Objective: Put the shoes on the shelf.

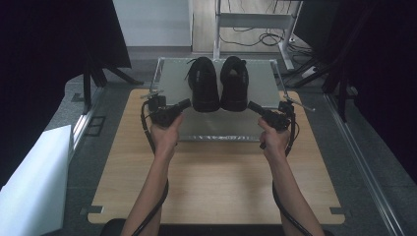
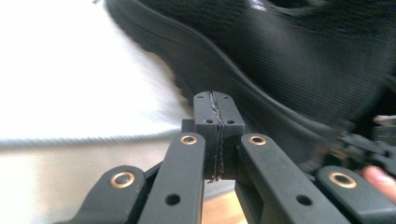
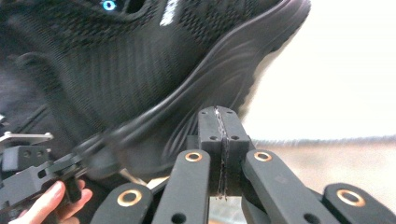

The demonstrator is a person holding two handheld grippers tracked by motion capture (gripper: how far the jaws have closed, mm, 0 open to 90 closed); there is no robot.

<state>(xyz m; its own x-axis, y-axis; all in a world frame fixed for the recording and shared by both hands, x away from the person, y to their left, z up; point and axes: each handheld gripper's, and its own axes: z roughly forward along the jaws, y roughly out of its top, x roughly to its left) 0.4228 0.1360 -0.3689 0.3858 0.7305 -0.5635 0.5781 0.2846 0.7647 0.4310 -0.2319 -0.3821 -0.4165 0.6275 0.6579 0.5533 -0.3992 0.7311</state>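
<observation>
Side by side on the grey tray (image 1: 260,78) at the far end of the table (image 1: 216,177): left shoe (image 1: 204,86) and right shoe (image 1: 234,83), touching or nearly so.

Just beside the near end of the left shoe: left claw (image 1: 186,103), pressed tight together, nothing in it. Same seen close up (image 2: 214,112), with the shoe's sole (image 2: 196,60) right ahead.

Just beside the near end of the right shoe: right claw (image 3: 218,126), also pressed together and empty. From above (image 1: 251,104), pointing in at the shoe from the other side.

What could go wrong, as a guess:

- No grab possible with claws closed like this. Need to open them first, or only a push and no hold.
- Pushing from both sides at once: could squash the shoes together or tip one over.
- Pushing too hard away: could slide a shoe along the smooth tray toward its far edge.
- Coming in too low: could bump the tray and shake both shoes.
- Loose laces on the left shoe: could snag on a claw.
- Two claws so near: could knock into each other.
</observation>
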